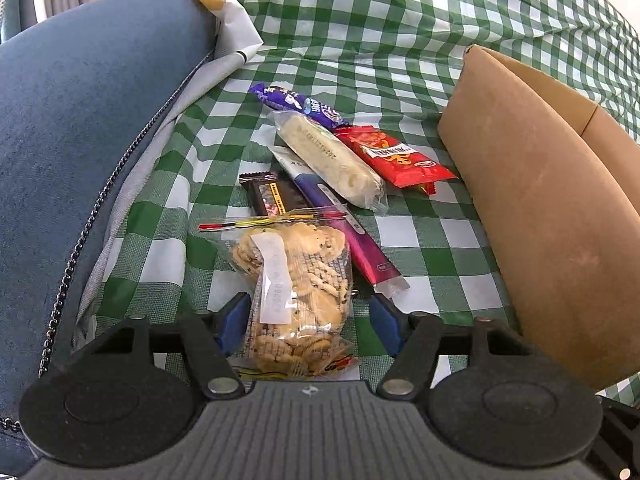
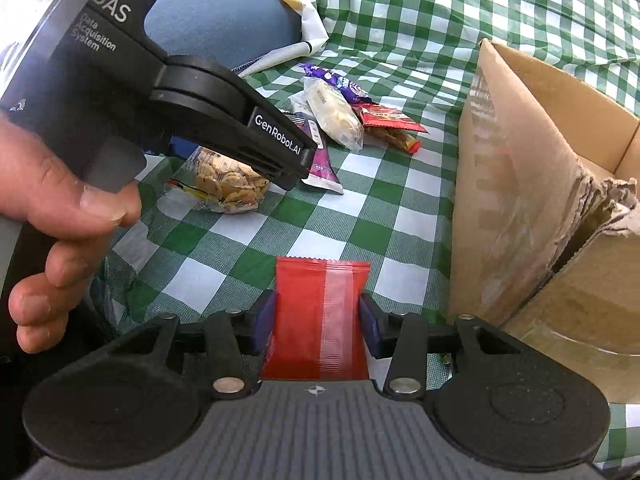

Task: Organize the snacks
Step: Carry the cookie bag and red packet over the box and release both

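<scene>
Clamped between the right gripper's [image 2: 318,322] blue pads [image 2: 265,322], a red packet [image 2: 320,312] fills the lower centre of the right wrist view, its long axis running straight out along the fingers. Just right of it stands the open cardboard box [image 2: 520,184], so that hand looks nearer the drop.

Lower centre in the left wrist view, the cookie bag [image 1: 296,292] lies between the left gripper's [image 1: 310,320] jaws, which stand apart, the right pad clear of it; whether the left pad touches I cannot tell. Its long axis points up the frame, along the fingers.

Beyond it, mid-frame on the green checked cloth [image 1: 420,240], the other snacks overlap: a purple bar [image 1: 360,244], a dark bar [image 1: 272,196], a pale roll [image 1: 332,156], a red pack [image 1: 396,156].
</scene>
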A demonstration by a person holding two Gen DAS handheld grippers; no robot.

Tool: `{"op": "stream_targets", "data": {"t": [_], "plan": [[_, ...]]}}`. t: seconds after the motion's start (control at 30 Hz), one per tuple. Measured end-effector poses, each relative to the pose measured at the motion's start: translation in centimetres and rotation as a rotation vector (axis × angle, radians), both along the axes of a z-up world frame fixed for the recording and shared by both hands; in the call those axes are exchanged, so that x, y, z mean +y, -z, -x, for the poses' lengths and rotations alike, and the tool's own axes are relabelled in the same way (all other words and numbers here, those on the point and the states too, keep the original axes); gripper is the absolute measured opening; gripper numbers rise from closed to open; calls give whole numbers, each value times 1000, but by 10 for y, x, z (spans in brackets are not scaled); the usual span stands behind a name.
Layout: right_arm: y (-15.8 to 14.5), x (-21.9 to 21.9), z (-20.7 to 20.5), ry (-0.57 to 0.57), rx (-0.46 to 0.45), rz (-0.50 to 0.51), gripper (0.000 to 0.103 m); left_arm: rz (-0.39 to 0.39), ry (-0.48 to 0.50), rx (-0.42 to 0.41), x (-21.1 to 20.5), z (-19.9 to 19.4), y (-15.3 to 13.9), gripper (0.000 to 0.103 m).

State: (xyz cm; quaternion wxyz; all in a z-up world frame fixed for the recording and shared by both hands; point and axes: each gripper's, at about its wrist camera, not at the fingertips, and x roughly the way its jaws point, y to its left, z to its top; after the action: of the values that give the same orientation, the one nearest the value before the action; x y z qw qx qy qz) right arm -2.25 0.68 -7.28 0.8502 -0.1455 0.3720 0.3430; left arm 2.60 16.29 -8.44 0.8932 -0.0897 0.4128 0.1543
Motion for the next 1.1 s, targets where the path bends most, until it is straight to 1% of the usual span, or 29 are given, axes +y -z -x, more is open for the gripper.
{"op": "stream_targets", "data": {"t": [0.07, 0.1, 0.2, 0.23, 0.33, 0.43, 0.6, 0.73, 0.83, 1.1], "plan": [[0, 0, 0, 0, 0, 2, 47, -10, -7, 7, 0, 0, 0, 58], [1, 0, 0, 1, 0, 3, 47, -12, -7, 8, 0, 0, 0, 58], [1, 2, 0, 4, 0, 4, 47, -15, -4, 7, -1, 1, -1, 52], [0, 1, 0, 4, -2, 4, 47, -20, -7, 7, -1, 2, -2, 47], [1, 1, 1, 4, -5, 1, 46, -7, -24, -9, 0, 6, -5, 46], [0, 1, 1, 5, -7, -2, 46, 37, -33, -31, 5, 10, -10, 46], [1, 2, 1, 7, -10, -1, 46, 86, -32, -36, 7, 11, -11, 46], [2, 2, 1, 4, -13, 1, 46, 87, -22, -37, 4, 11, -12, 46], [0, 1, 1, 4, -19, -3, 46, 84, -20, -52, 4, 12, -14, 46], [-21, 0, 13, -8, -81, -41, 46, 87, -43, -145, 9, 26, -30, 46]]}}
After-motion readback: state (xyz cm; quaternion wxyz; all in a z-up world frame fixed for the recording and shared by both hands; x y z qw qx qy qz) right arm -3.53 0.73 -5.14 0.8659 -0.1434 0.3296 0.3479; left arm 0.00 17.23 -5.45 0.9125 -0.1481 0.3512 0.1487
